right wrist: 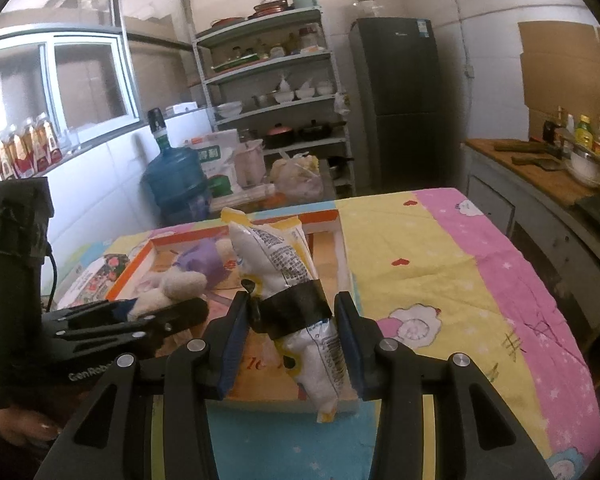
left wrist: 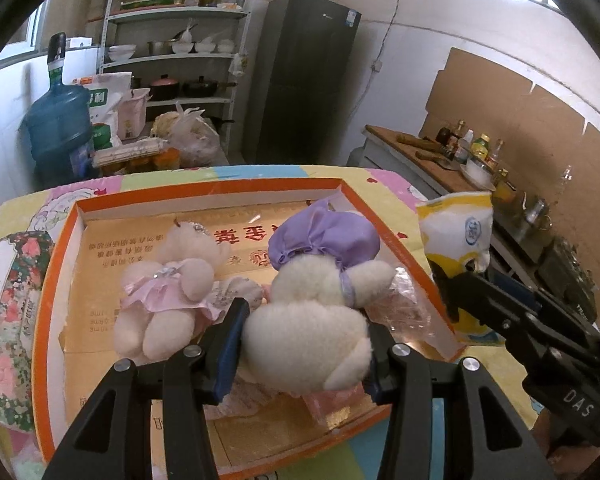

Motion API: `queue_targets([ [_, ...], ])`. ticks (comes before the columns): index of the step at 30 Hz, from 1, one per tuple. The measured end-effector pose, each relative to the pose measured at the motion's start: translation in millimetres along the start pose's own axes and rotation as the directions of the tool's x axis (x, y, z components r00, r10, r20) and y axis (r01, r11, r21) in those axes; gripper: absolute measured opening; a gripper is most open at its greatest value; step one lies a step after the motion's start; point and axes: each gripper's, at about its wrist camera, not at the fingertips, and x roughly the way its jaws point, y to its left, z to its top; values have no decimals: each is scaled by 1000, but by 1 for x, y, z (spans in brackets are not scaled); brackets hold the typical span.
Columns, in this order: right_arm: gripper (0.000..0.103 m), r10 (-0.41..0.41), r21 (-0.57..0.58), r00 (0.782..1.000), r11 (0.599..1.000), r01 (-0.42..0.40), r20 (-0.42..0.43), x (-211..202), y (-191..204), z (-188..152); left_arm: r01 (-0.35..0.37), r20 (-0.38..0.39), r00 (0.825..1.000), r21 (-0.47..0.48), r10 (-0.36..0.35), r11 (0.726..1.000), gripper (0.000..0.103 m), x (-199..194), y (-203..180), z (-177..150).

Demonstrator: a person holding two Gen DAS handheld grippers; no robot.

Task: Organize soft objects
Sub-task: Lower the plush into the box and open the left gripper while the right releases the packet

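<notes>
An orange-rimmed cardboard box (left wrist: 56, 264) lies open on the table. In it lie a cream plush bear in a pink dress (left wrist: 168, 292) and a cream plush toy in a purple bonnet (left wrist: 320, 288). My left gripper (left wrist: 306, 344) is shut on the purple-bonnet toy's lower body, low over the box. My right gripper (right wrist: 292, 332) is shut on a white-and-yellow soft packet (right wrist: 288, 280) banded with black tape, held above the box's right part. The packet also shows in the left wrist view (left wrist: 456, 240).
A floral-printed flat pack (left wrist: 8, 320) lies left of the box. The table has a pastel cartoon cloth (right wrist: 460, 280). Behind stand a water jug (left wrist: 58, 120), shelves with dishes (left wrist: 176, 48) and a dark fridge (left wrist: 300, 80). A counter with bottles (left wrist: 460, 148) runs along the right.
</notes>
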Motion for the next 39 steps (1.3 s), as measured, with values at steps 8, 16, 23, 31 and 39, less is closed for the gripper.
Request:
queue_targets([
  [8,43,6,1,1000,1000,-6,-28,28,3,6,-31,-21,999,-5,31,1000,49,15,0,0],
  [16,43,-26,-15,1000,1000,25,-5,34,3,9,-37,-30,999,-15,36,999,49,24,3,1],
  [23,42,-37,-36,999,999,37,5,41,8,10,-43,-37,998,-26,42,999,49,29,4,0],
  [31,45,44,3,999,999,-44,-19,47,4,8,-20,-38,999,-72,17,997,53,26,16,1],
  [39,62,102,34,995,994,-102,-5,43,2,7,-46,-27,999,-113,44,993,68,13,24,2],
])
